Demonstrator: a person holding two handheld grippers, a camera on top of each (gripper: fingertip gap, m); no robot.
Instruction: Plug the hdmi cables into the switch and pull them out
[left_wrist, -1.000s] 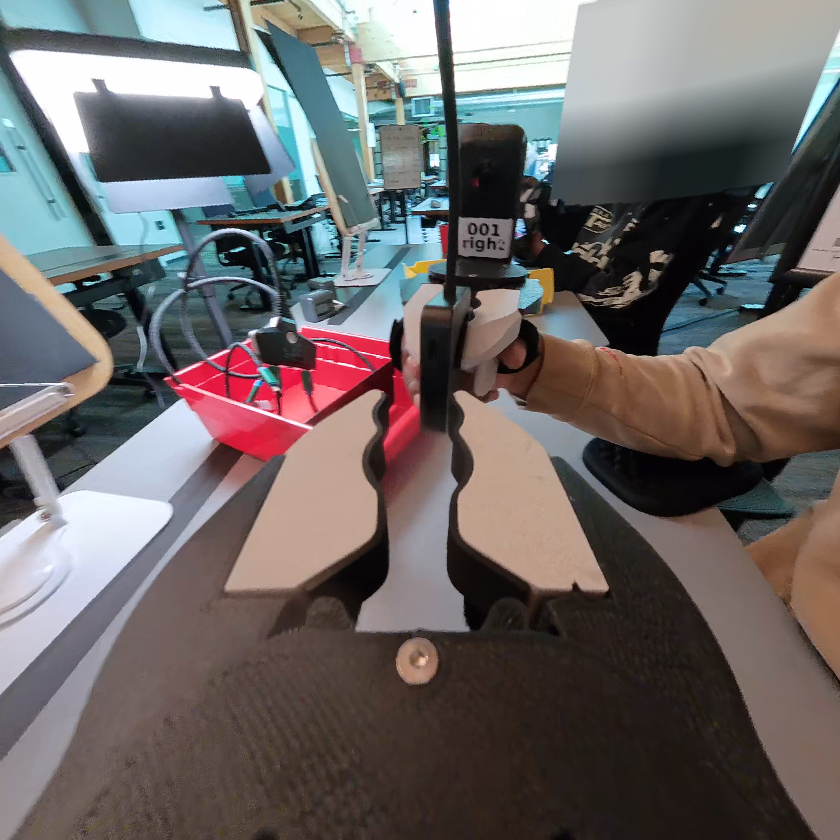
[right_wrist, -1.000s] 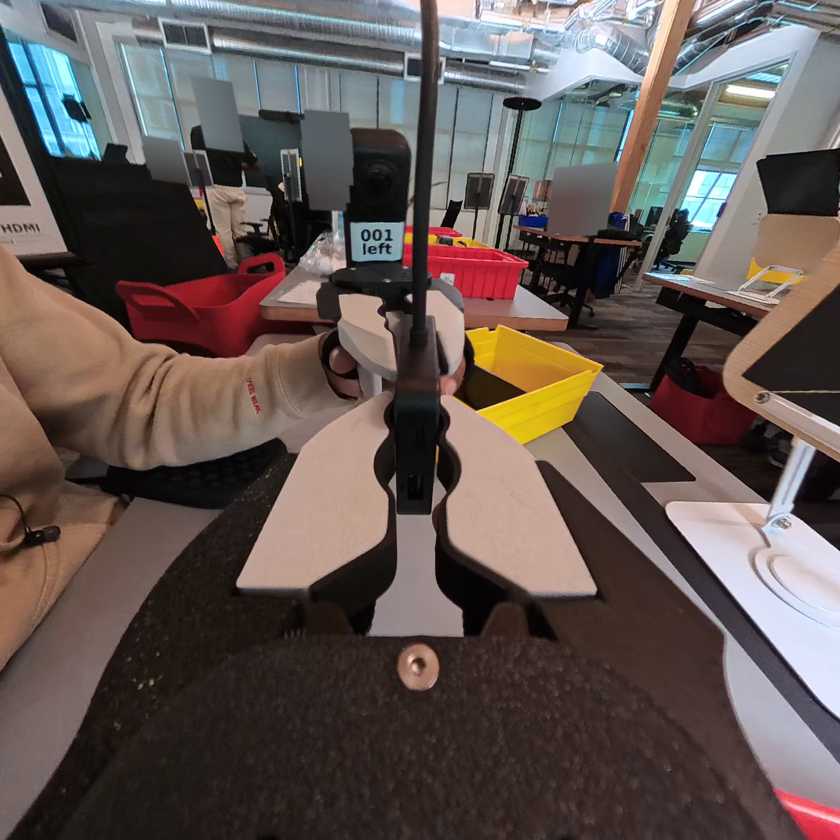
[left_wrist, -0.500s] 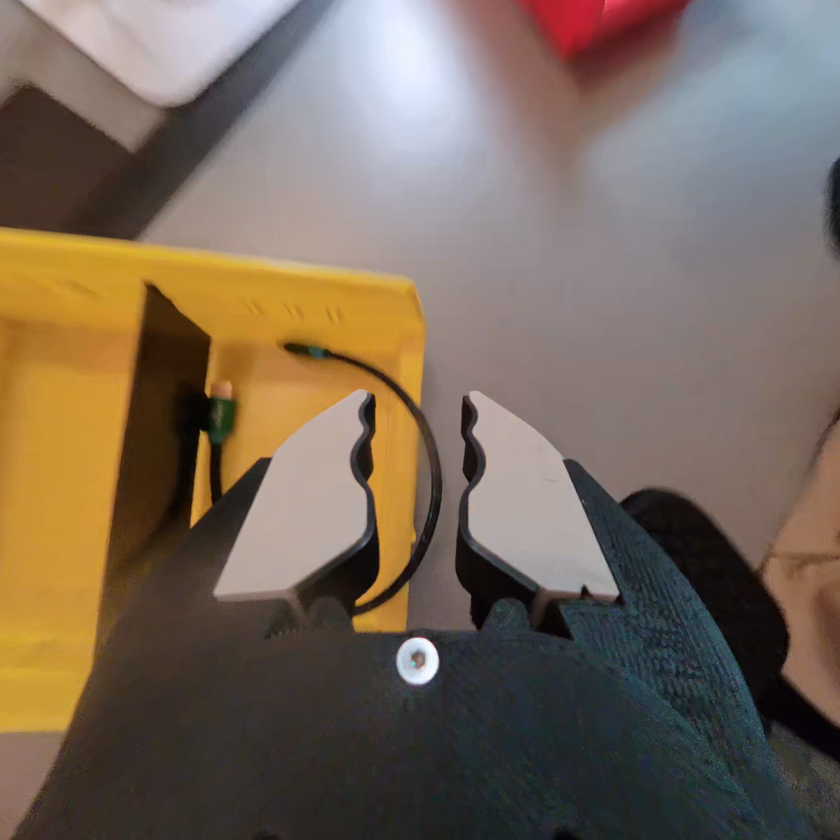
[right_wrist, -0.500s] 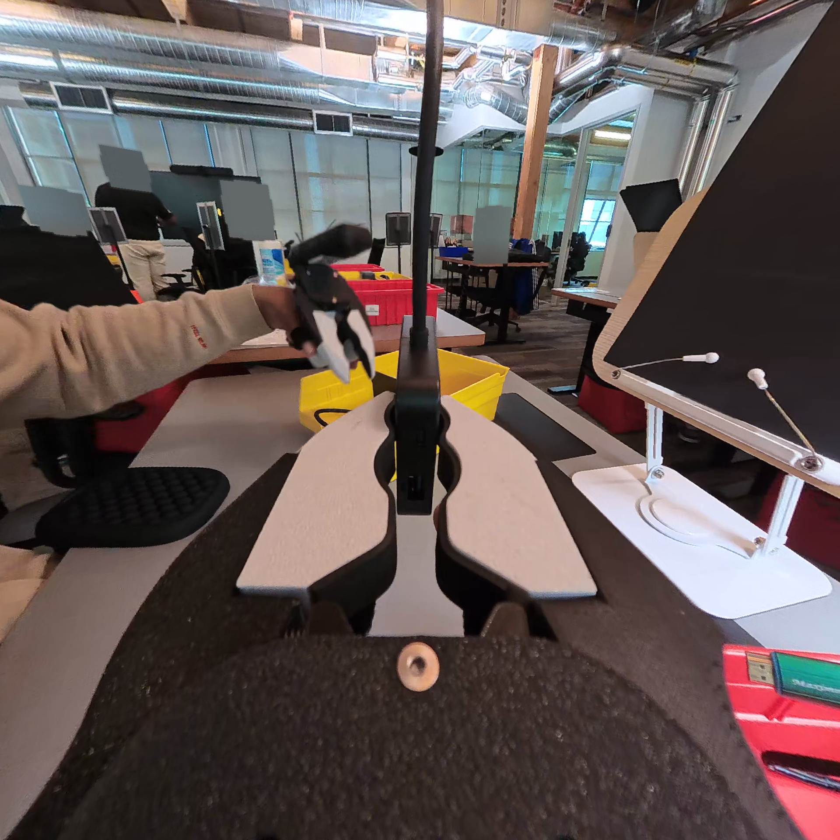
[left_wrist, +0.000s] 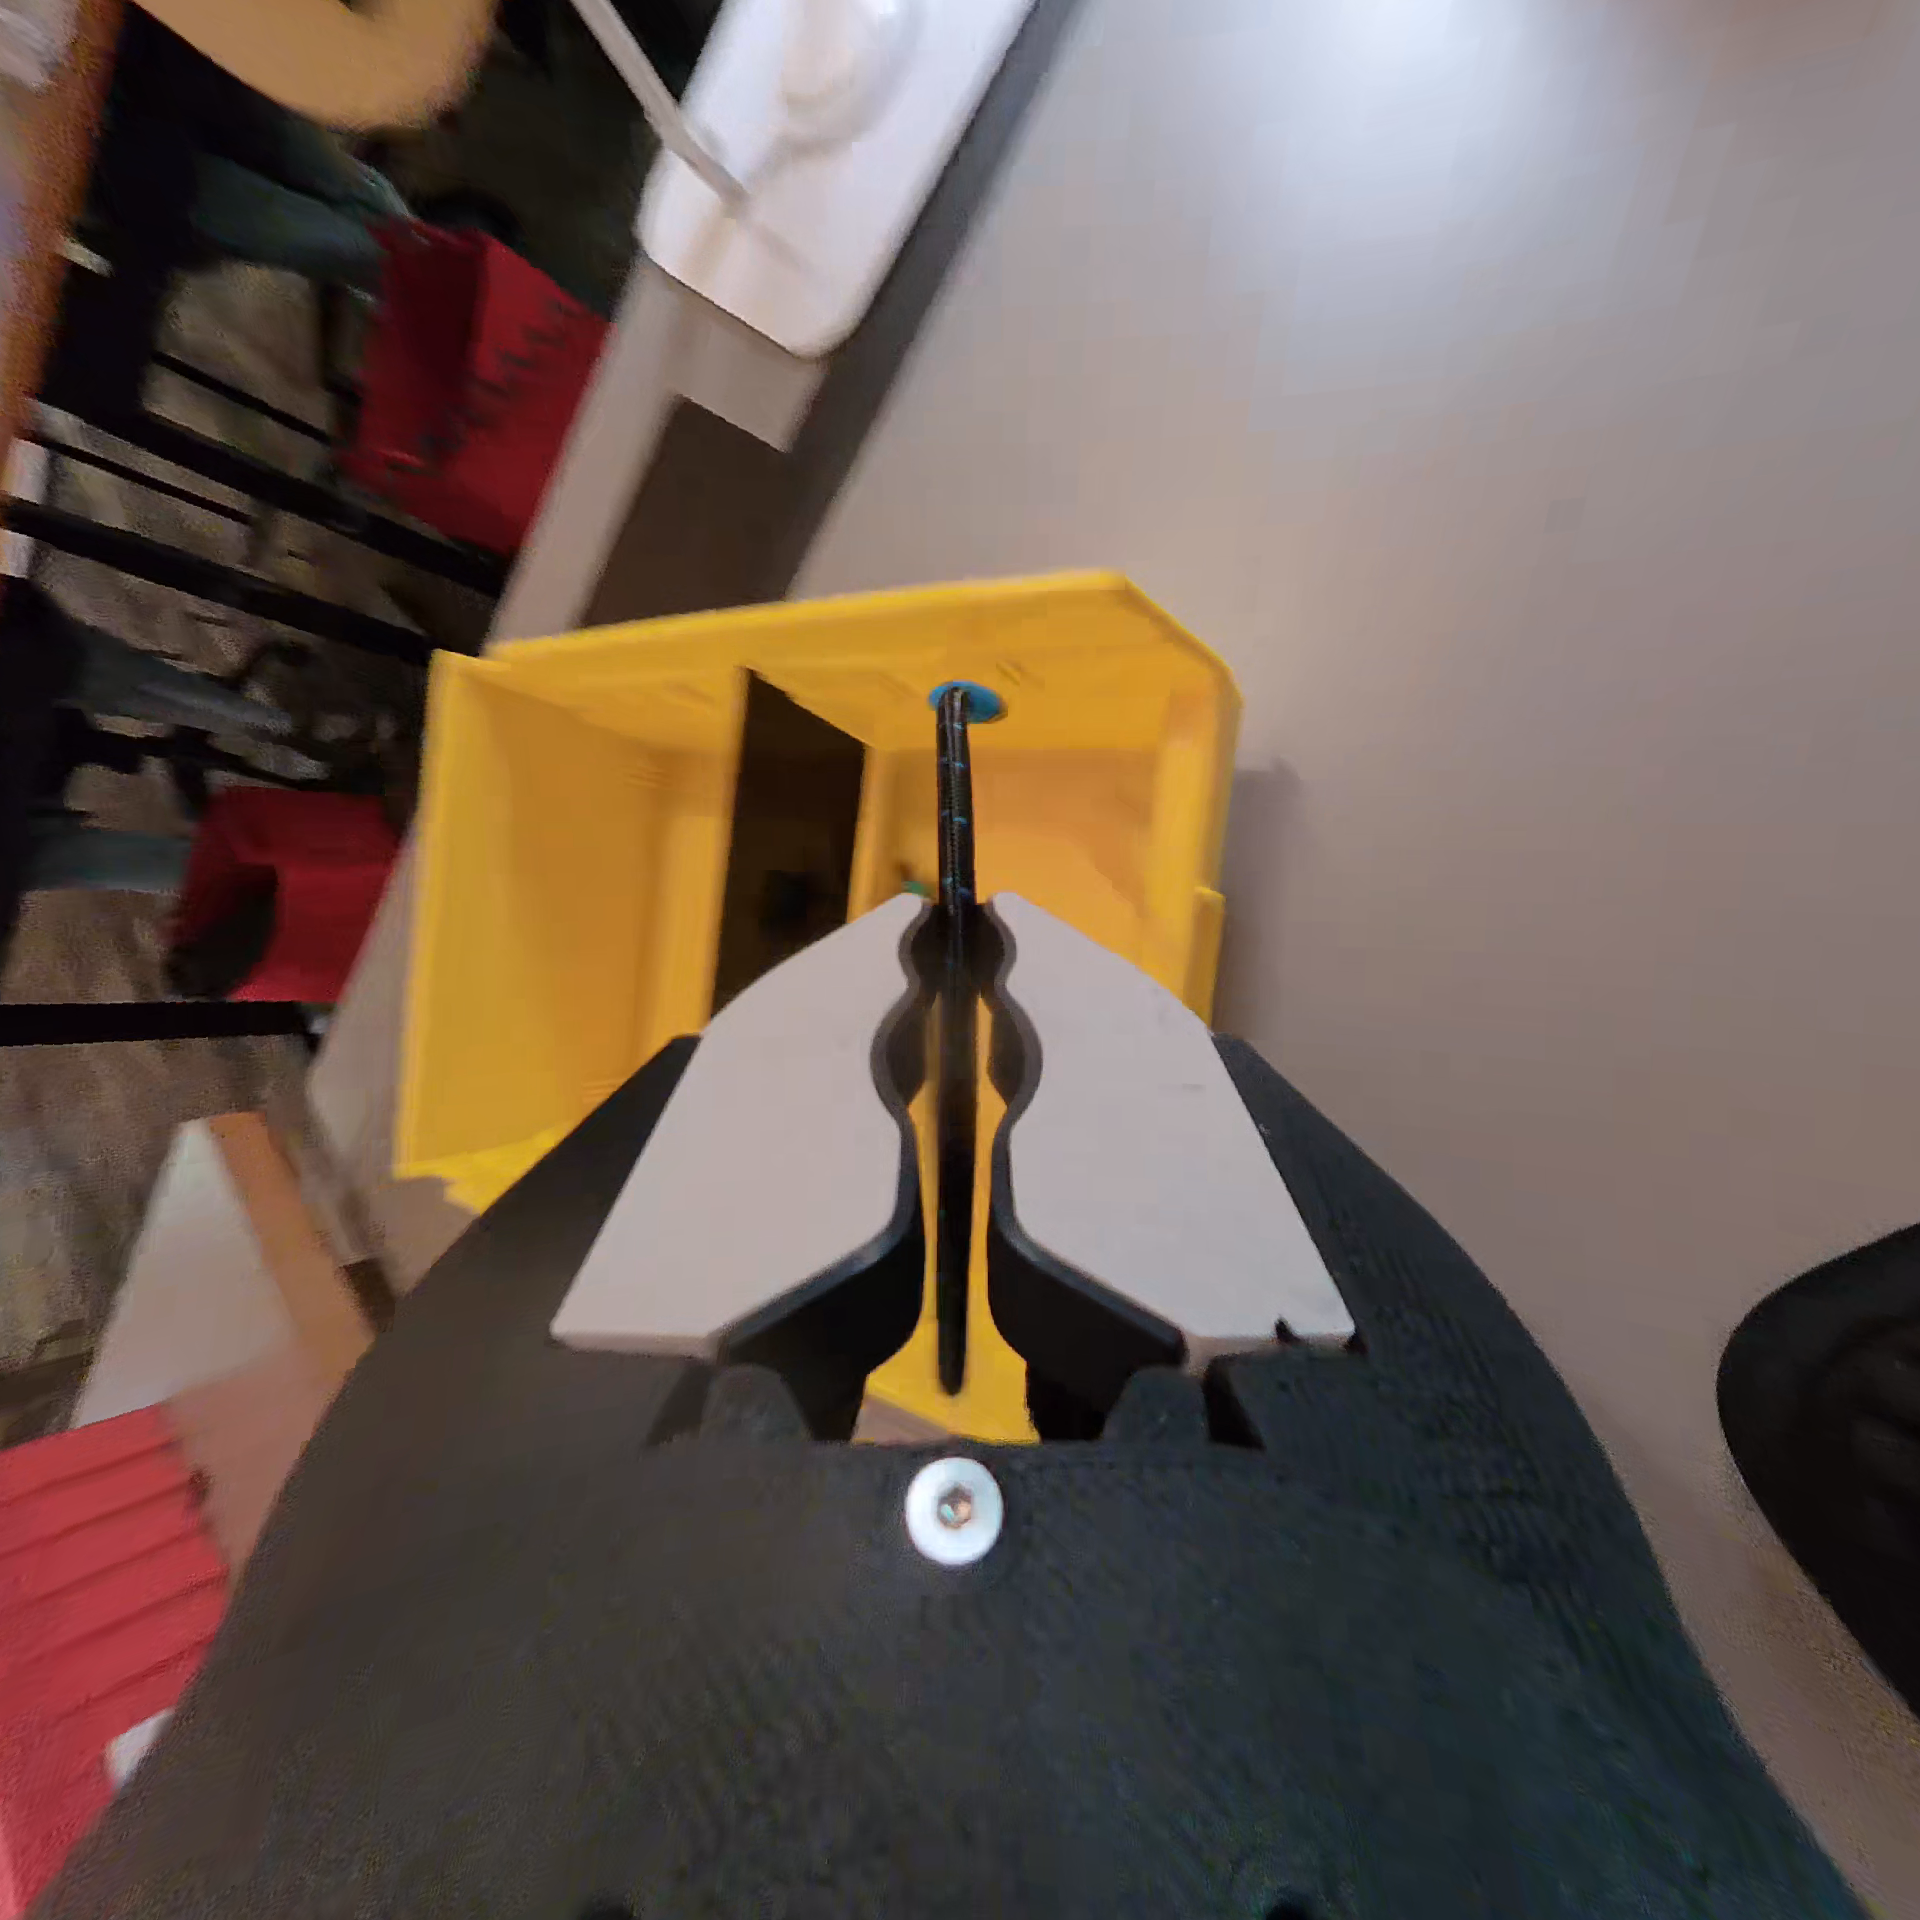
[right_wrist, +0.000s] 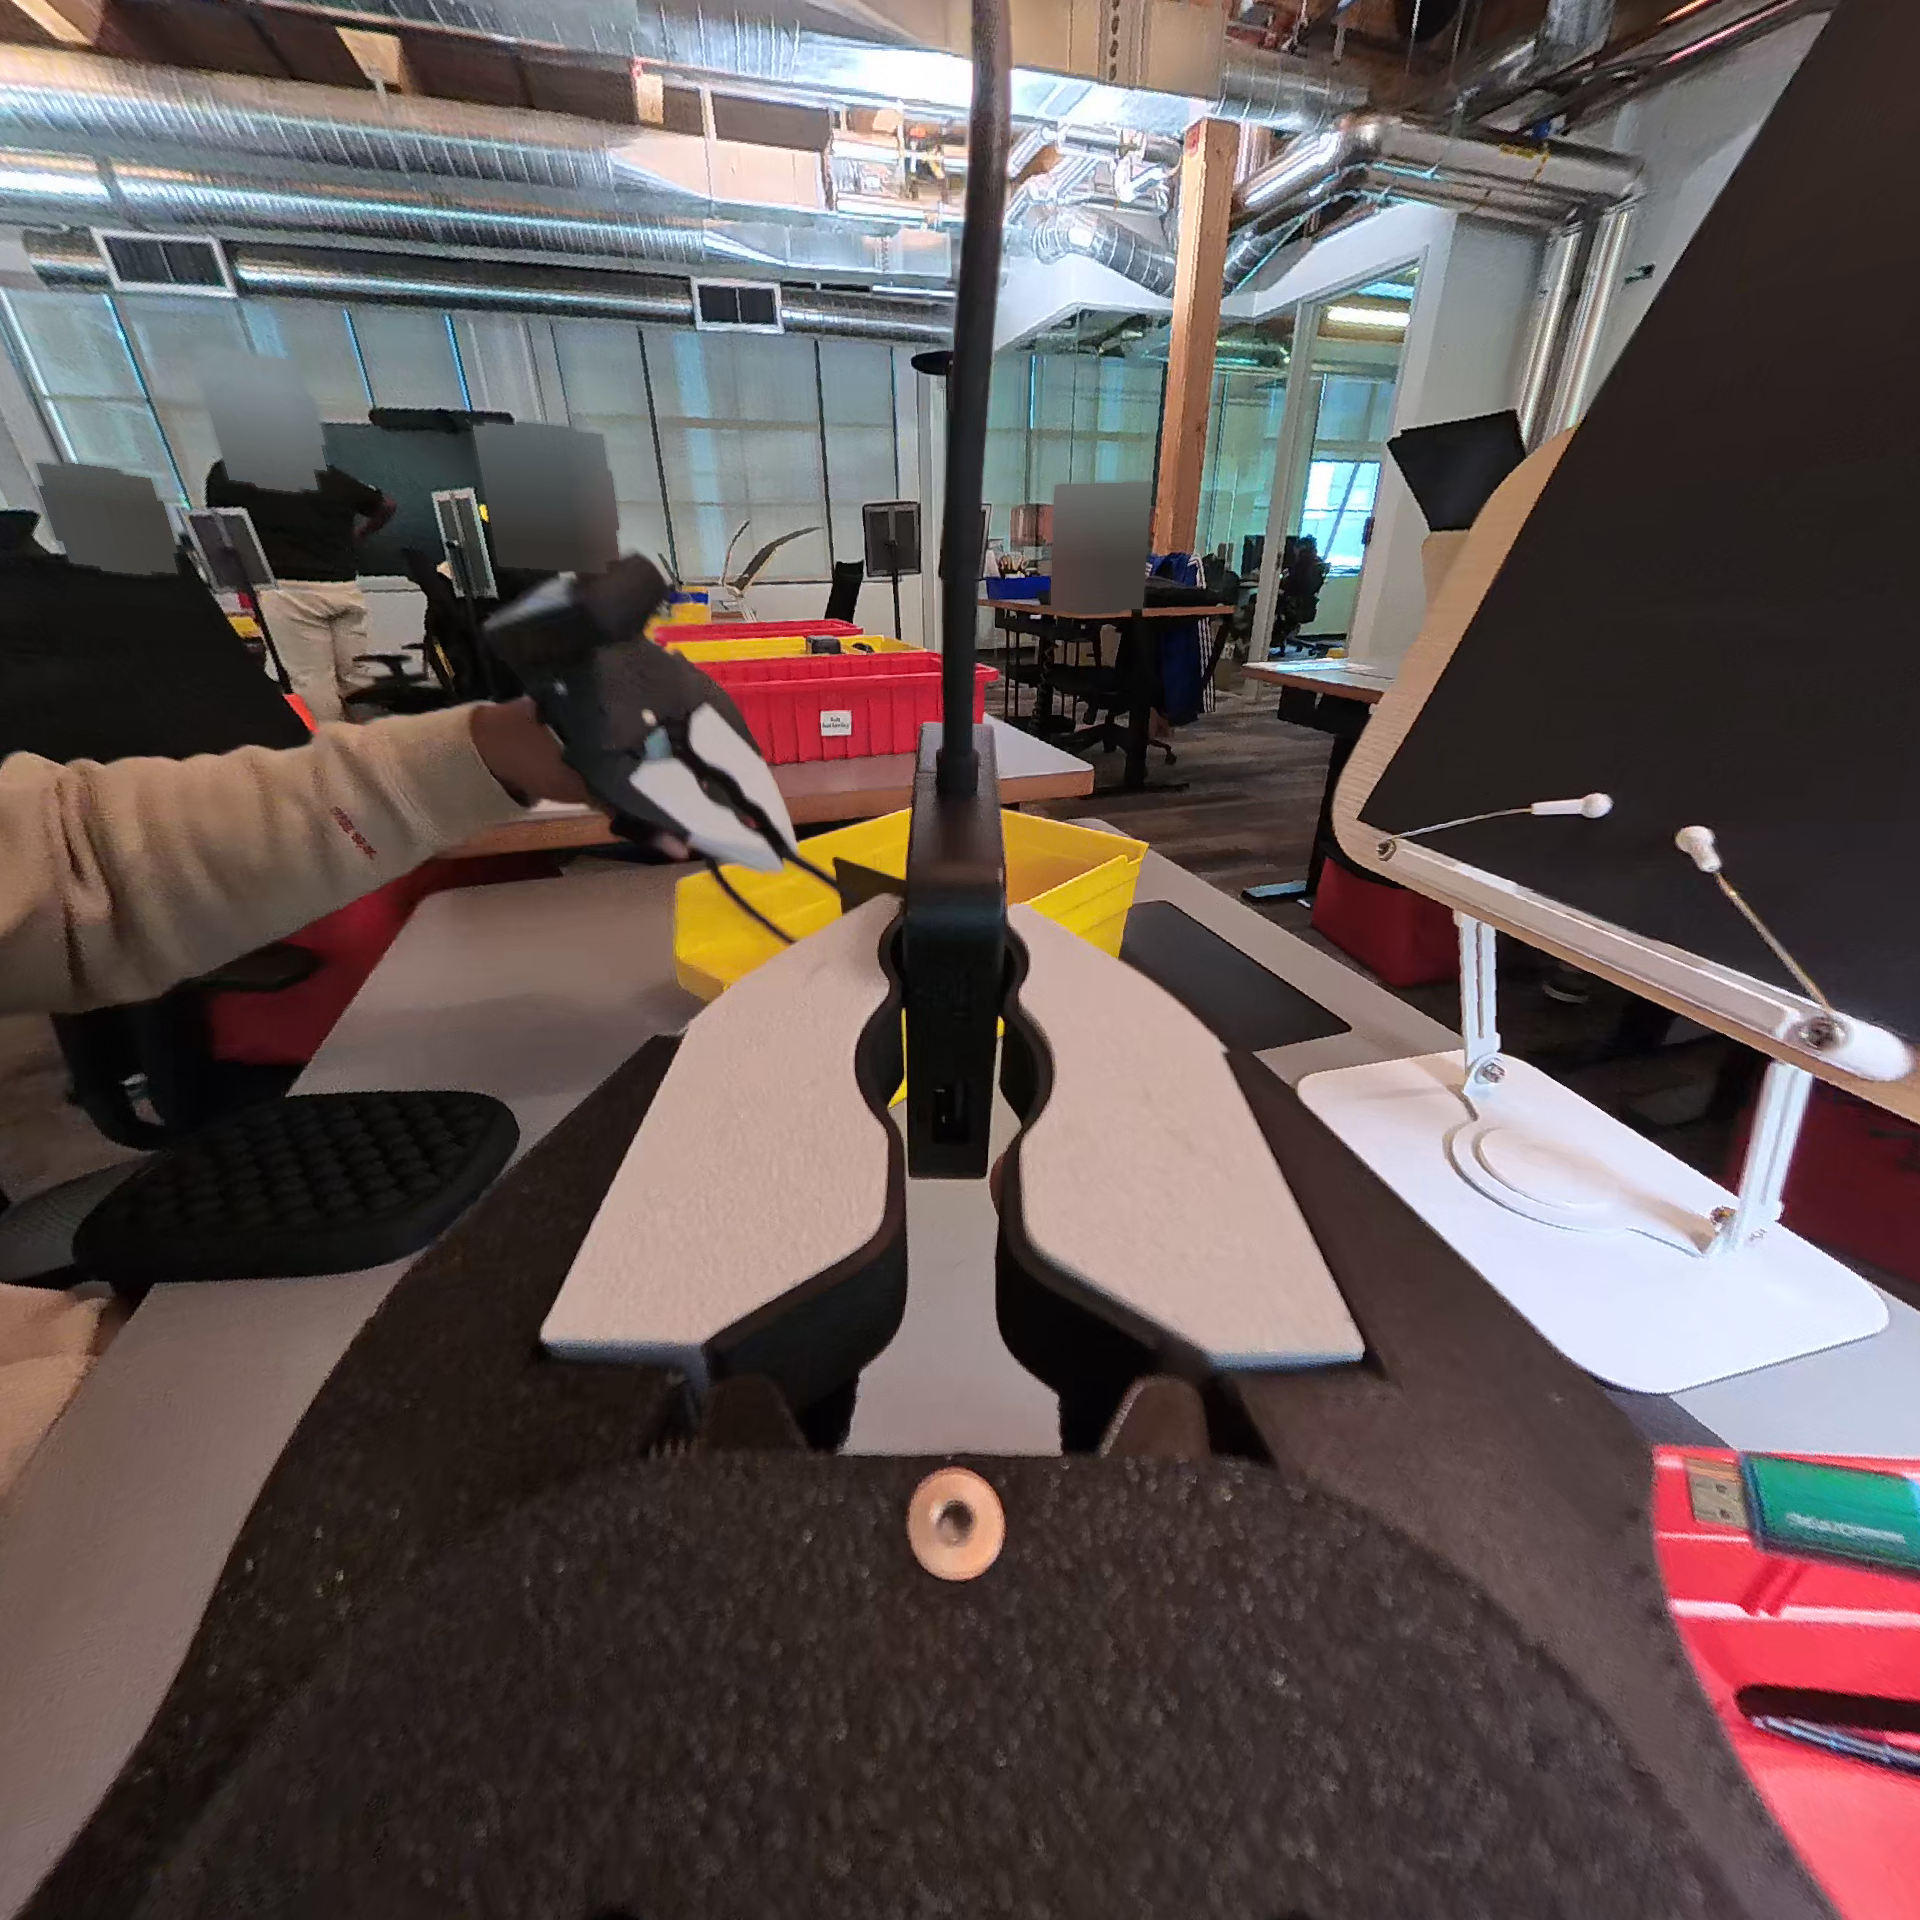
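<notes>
Two grippers were at work, each clenched on something. The right gripper pinched the black switch between its pads, and the left gripper was clamped on a thin black cable directly above the yellow bin.

Judging by this, the step in hand was fetching a cable out of the yellow bin so it could be plugged in; nothing was plugged into the switch as far as the right wrist view showed. From that view the left gripper sat at the near left corner of the yellow bin, with the cable drooping in a loop from its tips back toward the bin's wall.

The switch stood upright in the right gripper, nearer the camera than the yellow bin, its long axis vertical. Its own lead ran straight up from its top end, and a small port showed on its narrow face toward the camera, near the bottom end. The cable's long axis ran along the left gripper's fingers, reaching forward over the bin's right compartment to a teal spot at the bin's far wall; whether that was its plug I could not tell.

The next move probably called for lifting the cable clear of the bin, finding its plug end, and lining it up squarely with a port.
</notes>
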